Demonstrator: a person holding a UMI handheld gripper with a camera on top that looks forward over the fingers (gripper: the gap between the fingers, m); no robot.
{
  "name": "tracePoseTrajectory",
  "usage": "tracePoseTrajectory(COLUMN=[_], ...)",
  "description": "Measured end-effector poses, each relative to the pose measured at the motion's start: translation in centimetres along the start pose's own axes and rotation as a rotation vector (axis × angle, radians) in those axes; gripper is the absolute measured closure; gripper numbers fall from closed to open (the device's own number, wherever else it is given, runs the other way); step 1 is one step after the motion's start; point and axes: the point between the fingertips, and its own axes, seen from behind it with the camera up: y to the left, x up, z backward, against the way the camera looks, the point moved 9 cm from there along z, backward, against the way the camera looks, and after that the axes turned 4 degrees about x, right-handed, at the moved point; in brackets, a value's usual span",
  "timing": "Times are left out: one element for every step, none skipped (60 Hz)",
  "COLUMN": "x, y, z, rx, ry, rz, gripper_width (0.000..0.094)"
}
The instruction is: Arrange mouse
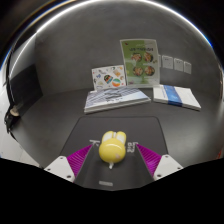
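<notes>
A yellow mouse (112, 147) lies on a dark grey mouse mat (112, 125) on the table. It stands between my fingers, with a small gap at each side. My gripper (113, 149) is open. The left magenta pad (77, 157) and the right magenta pad (149, 156) flank the mouse without pressing on it. A thin tail or cable end shows just behind the mouse, toward me.
Beyond the mat lie flat booklets (115, 98) and a white-and-blue booklet (177, 96). Behind them stand a tall green leaflet (140, 62) and a smaller picture card (109, 77) against the grey wall. A dark screen-like object (20, 90) stands to the left.
</notes>
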Motion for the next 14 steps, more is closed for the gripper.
tracePoseTrajectory(x=[-0.2, -0.4, -0.5, -0.7, -0.8, -0.9, -1.1, -1.2, -1.4, -1.6, -1.7, -1.9, -2.1, -2.2], y=[-0.3, -0.6, -1.0, -1.3, -1.6, -1.9, -2.3, -2.7, -3.2, -3.7, -4.1, -4.7, -5.4, -6.1], z=[0.4, 0.9, 1.3, 1.6, 2.0, 2.4, 2.9, 3.3, 3.7, 4.2, 4.8, 5.2, 5.7, 6.2], rx=[0.001, 0.002, 0.006, 0.01, 0.016, 0.022, 0.029, 0.036, 0.045, 0.052, 0.059, 0.066, 0.072, 0.078], ry=[0.005, 0.008, 0.01, 0.011, 0.011, 0.012, 0.012, 0.012, 0.012, 0.012, 0.014, 0.012, 0.012, 0.011], rz=[0.002, 0.007, 0.009, 0.011, 0.013, 0.015, 0.017, 0.018, 0.021, 0.024, 0.027, 0.031, 0.038, 0.045], gripper_width=[0.0093, 0.0092, 0.0092, 0.0091, 0.0091, 0.0091, 0.0091, 0.0092, 0.0092, 0.009, 0.0085, 0.0082, 0.0082, 0.0081])
